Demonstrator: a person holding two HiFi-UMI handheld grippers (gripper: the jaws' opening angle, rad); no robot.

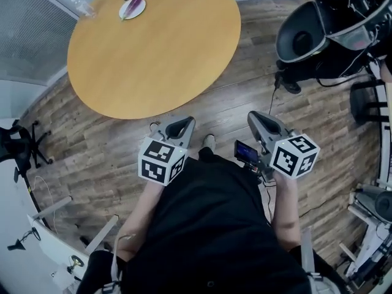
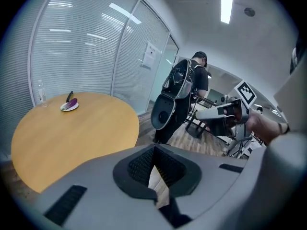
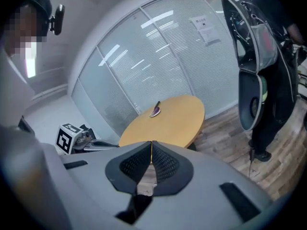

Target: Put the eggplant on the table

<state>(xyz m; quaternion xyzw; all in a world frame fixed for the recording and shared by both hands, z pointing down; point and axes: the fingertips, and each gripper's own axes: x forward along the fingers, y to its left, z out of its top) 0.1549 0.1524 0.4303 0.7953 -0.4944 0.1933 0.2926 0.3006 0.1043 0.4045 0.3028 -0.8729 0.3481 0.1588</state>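
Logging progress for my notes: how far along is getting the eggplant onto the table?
Done: nothing; the eggplant lies on its plate at the table's far side. In hand: nothing; left claw and right claw are shut, empty, short of the table. Remaining: reach, grasp, set down.

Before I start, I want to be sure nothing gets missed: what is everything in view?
table: 1, tan, round, ahead
plate: 1, white, table's far edge
eggplant: 1, purple, on plate
bottle: 1, clear, table's edge left of plate
machine: 1, black, on floor right of table
chair: 1, black, on floor at left
bystander: 1, dark clothes, behind machine
left tool: 1, grey, shut, empty
right tool: 1, grey, shut, empty
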